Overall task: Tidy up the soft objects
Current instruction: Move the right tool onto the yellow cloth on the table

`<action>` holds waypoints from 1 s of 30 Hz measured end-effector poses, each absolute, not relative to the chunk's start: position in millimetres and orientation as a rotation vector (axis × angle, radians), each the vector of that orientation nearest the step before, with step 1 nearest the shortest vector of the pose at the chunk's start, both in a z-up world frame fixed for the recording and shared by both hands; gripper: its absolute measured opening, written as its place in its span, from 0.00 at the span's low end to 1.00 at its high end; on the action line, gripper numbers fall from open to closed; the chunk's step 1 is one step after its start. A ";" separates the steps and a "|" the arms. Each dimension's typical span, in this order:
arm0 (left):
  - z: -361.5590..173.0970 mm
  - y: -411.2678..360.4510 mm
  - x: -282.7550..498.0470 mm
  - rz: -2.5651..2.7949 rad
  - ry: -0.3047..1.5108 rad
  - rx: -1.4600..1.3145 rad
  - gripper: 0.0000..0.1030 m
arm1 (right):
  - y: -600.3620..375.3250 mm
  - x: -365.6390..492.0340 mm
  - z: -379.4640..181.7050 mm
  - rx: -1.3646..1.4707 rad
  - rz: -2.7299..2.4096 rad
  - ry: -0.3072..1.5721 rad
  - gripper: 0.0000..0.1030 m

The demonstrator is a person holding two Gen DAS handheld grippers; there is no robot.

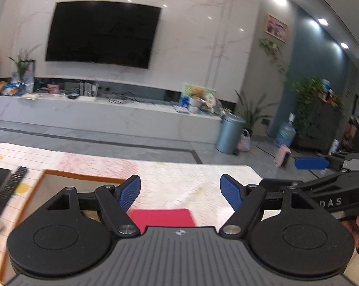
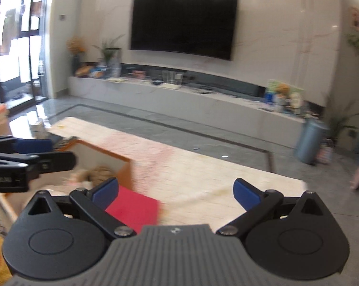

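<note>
My left gripper (image 1: 180, 190) is open, held above a table with a pale checked cloth (image 1: 179, 181); nothing sits between its blue pads. A flat red item (image 1: 161, 217) lies on the cloth just below the fingers. Left of it stands an orange-rimmed box (image 1: 84, 177). My right gripper (image 2: 175, 191) is open too, and empty, over the same table. The red item (image 2: 134, 208) lies by its left finger. Inside the box (image 2: 125, 166) a brown furry soft toy (image 2: 100, 172) shows, blurred. The right gripper (image 1: 310, 163) shows at the right edge of the left wrist view.
A black remote (image 1: 11, 186) lies on the table's left side. Beyond the table are grey floor, a long white TV bench (image 1: 108, 112) under a wall TV (image 1: 103, 33), a blue-grey bin (image 1: 229, 133), a water bottle (image 1: 285, 134) and plants.
</note>
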State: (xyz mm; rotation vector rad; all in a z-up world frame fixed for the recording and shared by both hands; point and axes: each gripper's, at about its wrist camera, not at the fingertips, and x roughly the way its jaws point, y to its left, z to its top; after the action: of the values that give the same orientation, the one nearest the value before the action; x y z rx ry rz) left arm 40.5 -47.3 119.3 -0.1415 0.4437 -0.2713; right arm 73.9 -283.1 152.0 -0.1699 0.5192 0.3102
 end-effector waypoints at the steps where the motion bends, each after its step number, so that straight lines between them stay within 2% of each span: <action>1: 117.2 -55.6 42.6 -0.288 0.457 -0.134 0.87 | -294.7 73.3 149.3 -0.166 0.277 0.524 0.97; 6: 97.7 -93.4 56.5 -0.338 0.526 -0.093 0.87 | -347.4 73.8 112.3 -0.125 0.058 0.576 0.97; 14: 56.0 -136.4 81.7 -0.376 0.626 -0.014 0.87 | -412.2 101.6 4.5 -0.048 -0.076 0.822 0.97; 20: 35.5 -150.0 103.6 -0.388 0.702 -0.034 0.87 | -423.7 114.7 -25.0 0.016 -0.036 0.917 0.97; 27: 24.9 -168.3 109.3 -0.406 0.737 0.046 0.87 | -390.9 138.9 -57.7 -0.217 0.031 0.989 0.97; 30: 23.3 -170.5 110.2 -0.406 0.752 0.063 0.87 | -387.6 143.4 -60.4 -0.190 0.104 0.988 0.97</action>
State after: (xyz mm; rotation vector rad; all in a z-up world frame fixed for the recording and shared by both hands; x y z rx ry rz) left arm 110.2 -170.5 23.3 0.0632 0.7522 -0.4055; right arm 143.4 -387.6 -60.4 -0.1897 0.9882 0.1038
